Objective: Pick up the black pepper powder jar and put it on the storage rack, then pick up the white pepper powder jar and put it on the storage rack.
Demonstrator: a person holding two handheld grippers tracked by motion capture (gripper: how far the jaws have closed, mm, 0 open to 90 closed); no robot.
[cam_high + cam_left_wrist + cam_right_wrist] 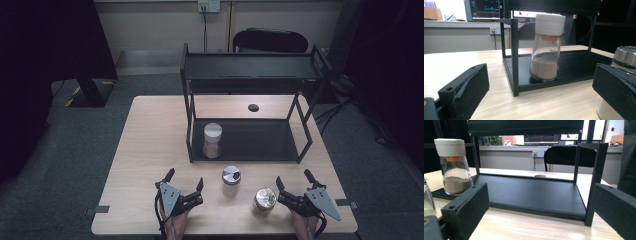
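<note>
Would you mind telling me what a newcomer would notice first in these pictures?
Probably the black two-tier rack at the table's middle, with a white-capped shaker on its lower shelf's left end. Then two metal-lidded jars stand on the table between the open left gripper and right gripper.

On your tabletop (150,150) the rack (250,75) stands at twelve o'clock, one jar (212,141) on its bottom shelf at the left end. Two more jars (231,181) (264,201) stand before it, between your left claw (186,181) at seven o'clock and right claw (293,178) at five.

jars: 3 (212,140) (231,181) (264,201) | rack: 1 (250,72) | table: 1 (150,150) | grippers: 2 (185,182) (292,181)
</note>
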